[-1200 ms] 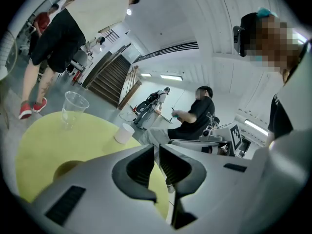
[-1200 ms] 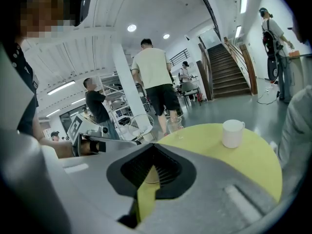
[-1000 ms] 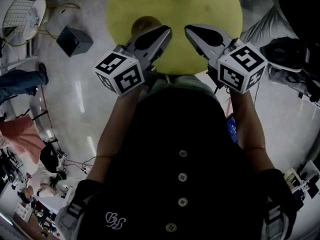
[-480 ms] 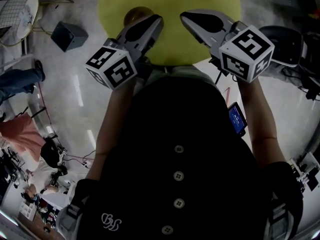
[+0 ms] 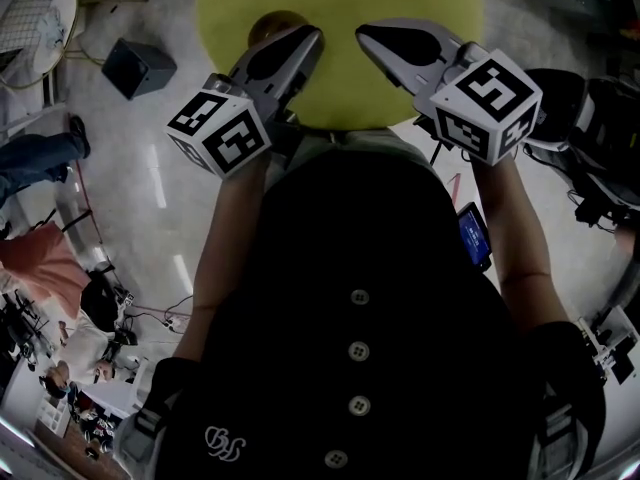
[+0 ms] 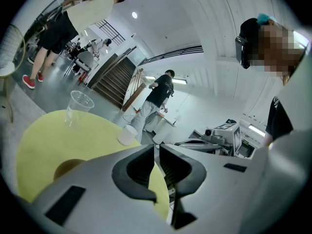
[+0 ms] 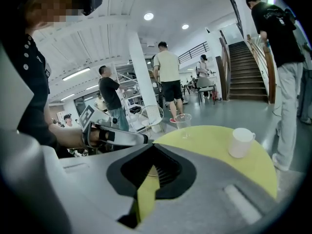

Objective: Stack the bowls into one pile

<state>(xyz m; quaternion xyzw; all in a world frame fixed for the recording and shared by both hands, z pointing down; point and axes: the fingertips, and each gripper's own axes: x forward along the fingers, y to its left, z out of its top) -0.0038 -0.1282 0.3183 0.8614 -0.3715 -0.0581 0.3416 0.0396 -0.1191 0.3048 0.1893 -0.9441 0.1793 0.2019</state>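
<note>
Slight drift; left gripper (image 5: pixel 311 35), right gripper (image 5: pixel 365 34) closed, empty

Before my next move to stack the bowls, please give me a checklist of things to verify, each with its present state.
1. Left gripper jaws apart for grasping: not ok, together and empty.
2. Right gripper jaws apart: not ok, together and empty.
3. Brown round bowl stands on the round yellow table: ok.
4. Second bowl located: cannot tell, only one shows.
5. Clear plastic cup and white cup apart from the bowl: ok.
</note>
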